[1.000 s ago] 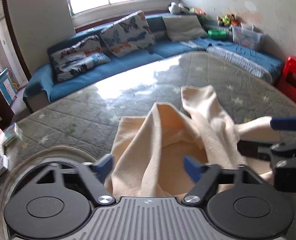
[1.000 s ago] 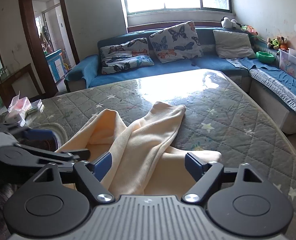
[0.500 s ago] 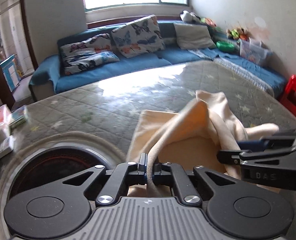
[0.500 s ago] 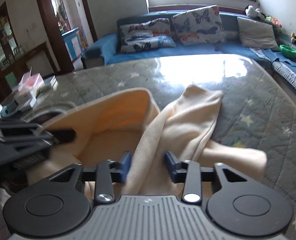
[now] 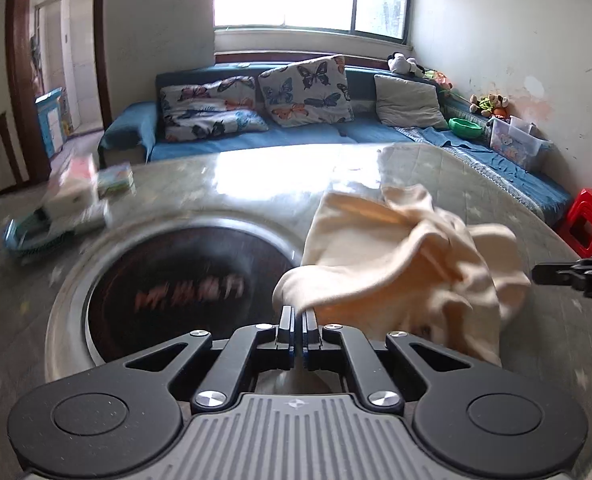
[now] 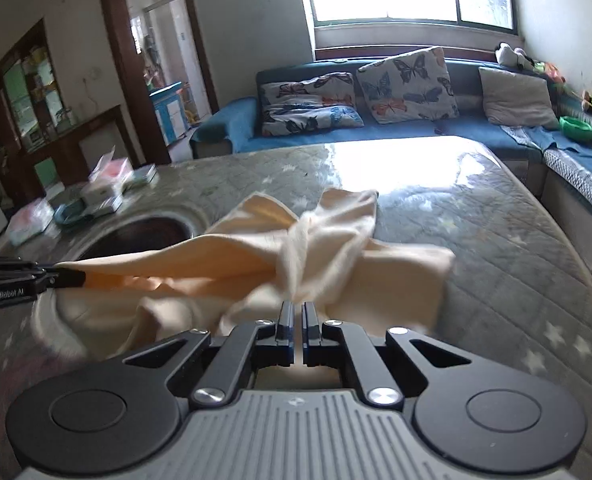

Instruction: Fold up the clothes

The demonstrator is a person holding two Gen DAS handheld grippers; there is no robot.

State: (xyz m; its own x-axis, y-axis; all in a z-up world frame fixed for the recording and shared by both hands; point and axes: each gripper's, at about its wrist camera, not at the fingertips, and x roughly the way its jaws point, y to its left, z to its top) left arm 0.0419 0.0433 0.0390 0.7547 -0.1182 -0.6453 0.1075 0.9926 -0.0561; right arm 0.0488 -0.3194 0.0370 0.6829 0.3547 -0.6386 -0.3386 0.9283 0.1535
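Left gripper (image 5: pixel 298 322) clenched on cream garment (image 5: pixel 408 256) edge; right gripper (image 6: pixel 298 320) likewise, bare quilted tabletop (image 6: pixel 496 248) ahead.

Soft, matt cream cloth (image 6: pixel 328 248) is seen, fleecy and creased. A quilted grey table cover (image 6: pixel 496 240) is overlaid by a glossy, glaring film. Matt black plastic fingers (image 5: pixel 286 320) and shiny metal screws (image 5: pixel 212 398) are shown.

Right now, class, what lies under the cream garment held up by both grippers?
Under the cream fabric garment show the grey star-patterned quilted table cover and part of a dark round recessed hotplate. Whatever lies beneath its draped folds is hidden.
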